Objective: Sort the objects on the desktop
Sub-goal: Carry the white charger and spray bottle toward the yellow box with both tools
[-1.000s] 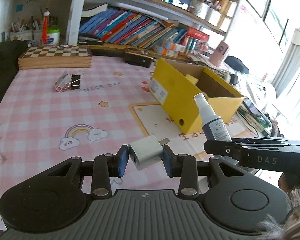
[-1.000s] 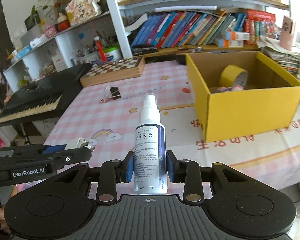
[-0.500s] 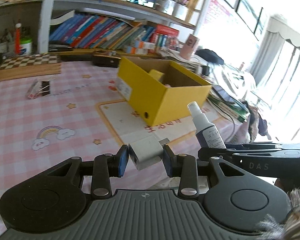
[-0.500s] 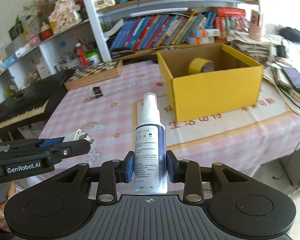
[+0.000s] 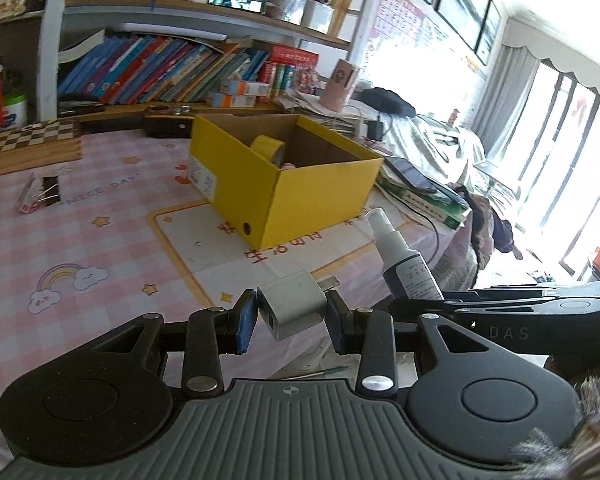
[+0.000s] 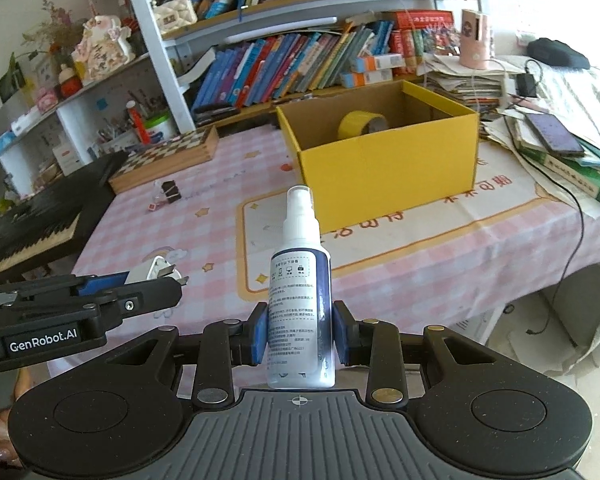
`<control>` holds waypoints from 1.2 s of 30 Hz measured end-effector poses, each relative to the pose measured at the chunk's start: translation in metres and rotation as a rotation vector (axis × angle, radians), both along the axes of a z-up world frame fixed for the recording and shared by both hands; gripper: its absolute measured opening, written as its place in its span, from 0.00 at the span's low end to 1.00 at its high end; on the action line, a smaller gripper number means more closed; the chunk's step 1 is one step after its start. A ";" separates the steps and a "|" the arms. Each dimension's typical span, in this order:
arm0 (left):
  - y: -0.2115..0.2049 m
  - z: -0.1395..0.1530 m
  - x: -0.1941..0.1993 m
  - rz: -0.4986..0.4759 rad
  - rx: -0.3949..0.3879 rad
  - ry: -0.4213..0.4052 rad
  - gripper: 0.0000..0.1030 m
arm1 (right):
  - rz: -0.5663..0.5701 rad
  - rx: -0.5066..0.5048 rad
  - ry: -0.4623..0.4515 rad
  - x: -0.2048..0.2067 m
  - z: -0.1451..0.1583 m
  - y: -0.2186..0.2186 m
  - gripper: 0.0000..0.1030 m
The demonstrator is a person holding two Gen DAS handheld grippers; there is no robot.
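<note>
Yellow box (image 5: 312, 196) nearer, both claws level

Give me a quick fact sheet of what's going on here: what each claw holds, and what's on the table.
left gripper: shut on white plug adapter, held above the table
right gripper: shut on spray bottle, upright
yellow cardboard box: open on top, on the pink checked tablecloth
inside box: yellow tape roll
left on cloth: binder clips
at the far edge: chessboard box
</note>
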State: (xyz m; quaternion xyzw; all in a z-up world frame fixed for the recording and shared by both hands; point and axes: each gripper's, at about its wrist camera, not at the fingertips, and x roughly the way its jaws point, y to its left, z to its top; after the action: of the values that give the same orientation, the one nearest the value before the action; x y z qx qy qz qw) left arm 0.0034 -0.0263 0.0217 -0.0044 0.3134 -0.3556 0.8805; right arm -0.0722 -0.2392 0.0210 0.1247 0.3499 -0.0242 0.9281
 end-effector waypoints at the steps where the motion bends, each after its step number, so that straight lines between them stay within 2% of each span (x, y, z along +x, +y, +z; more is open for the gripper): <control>1: -0.003 0.000 0.000 -0.012 -0.001 0.000 0.33 | -0.008 -0.002 0.001 -0.002 0.000 -0.002 0.32; 7: -0.020 -0.002 -0.002 -0.093 0.000 0.006 0.33 | -0.067 -0.005 0.007 -0.012 -0.001 -0.013 0.32; 18: -0.039 -0.001 0.003 -0.168 -0.017 -0.008 0.33 | -0.125 -0.018 0.016 -0.015 0.000 -0.024 0.32; 28: -0.053 -0.002 0.015 -0.226 0.005 -0.032 0.33 | -0.139 -0.003 0.038 0.002 -0.002 -0.032 0.32; 36: -0.059 -0.002 0.037 -0.222 0.008 -0.040 0.33 | -0.122 0.008 0.047 0.030 -0.001 -0.041 0.32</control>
State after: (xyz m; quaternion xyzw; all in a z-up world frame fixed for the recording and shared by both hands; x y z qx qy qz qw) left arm 0.0405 -0.0854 0.0197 0.0408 0.2956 -0.4497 0.8418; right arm -0.0423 -0.2803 0.0196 0.1490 0.3635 -0.0821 0.9159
